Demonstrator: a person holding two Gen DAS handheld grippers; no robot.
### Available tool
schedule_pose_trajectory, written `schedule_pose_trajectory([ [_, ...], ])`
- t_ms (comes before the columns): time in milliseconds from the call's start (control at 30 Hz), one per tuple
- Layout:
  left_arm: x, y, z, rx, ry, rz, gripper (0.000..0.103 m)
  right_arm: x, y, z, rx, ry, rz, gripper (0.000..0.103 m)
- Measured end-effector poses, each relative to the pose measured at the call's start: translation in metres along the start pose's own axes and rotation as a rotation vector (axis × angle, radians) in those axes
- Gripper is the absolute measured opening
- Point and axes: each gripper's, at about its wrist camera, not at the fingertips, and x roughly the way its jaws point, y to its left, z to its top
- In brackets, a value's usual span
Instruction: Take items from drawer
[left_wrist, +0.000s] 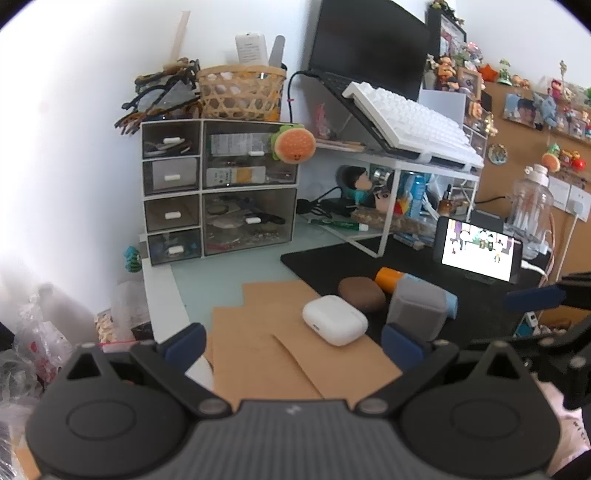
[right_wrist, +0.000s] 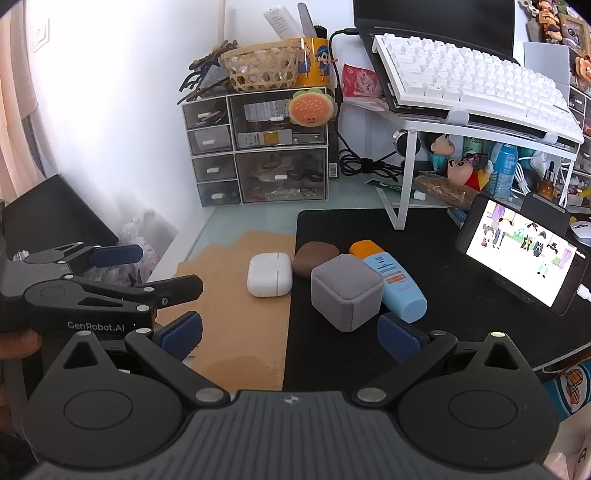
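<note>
A white-framed drawer organiser (left_wrist: 218, 188) (right_wrist: 258, 147) with several shut translucent drawers stands at the back left of the desk. In front of it lie a white earbud case (left_wrist: 334, 319) (right_wrist: 269, 274), a brown pebble-shaped item (left_wrist: 362, 293) (right_wrist: 314, 257), a grey cube box (left_wrist: 417, 308) (right_wrist: 345, 291) and a blue tube with an orange cap (right_wrist: 391, 280) (left_wrist: 391, 276). My left gripper (left_wrist: 293, 345) is open and empty, near the earbud case; it also shows at the left of the right wrist view (right_wrist: 147, 269). My right gripper (right_wrist: 290, 334) is open and empty, just before the grey cube.
Brown paper sheets (right_wrist: 236, 314) and a black mat (right_wrist: 406, 258) cover the desk. A white riser (right_wrist: 461, 122) holds a keyboard and laptop. A phone (right_wrist: 524, 251) plays video at right. A wicker basket (right_wrist: 264, 68) tops the organiser. Bags lie past the desk's left edge.
</note>
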Motion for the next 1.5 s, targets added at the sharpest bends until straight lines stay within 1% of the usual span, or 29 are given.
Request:
schedule_pose_trajectory([
  [833, 0.0004, 0.0005, -0.0007, -0.006, -0.001, 0.015, 0.103, 0.0038, 0.0052, -0.0016, -0.029, 0.004, 0.007, 0.103],
  [1500, 0.0019, 0.0004, -0.0002, 0.003, 0.007, 0.011, 0.103, 0.0072, 0.0030, -0.0018, -0.020, 0.006, 0.019, 0.103],
])
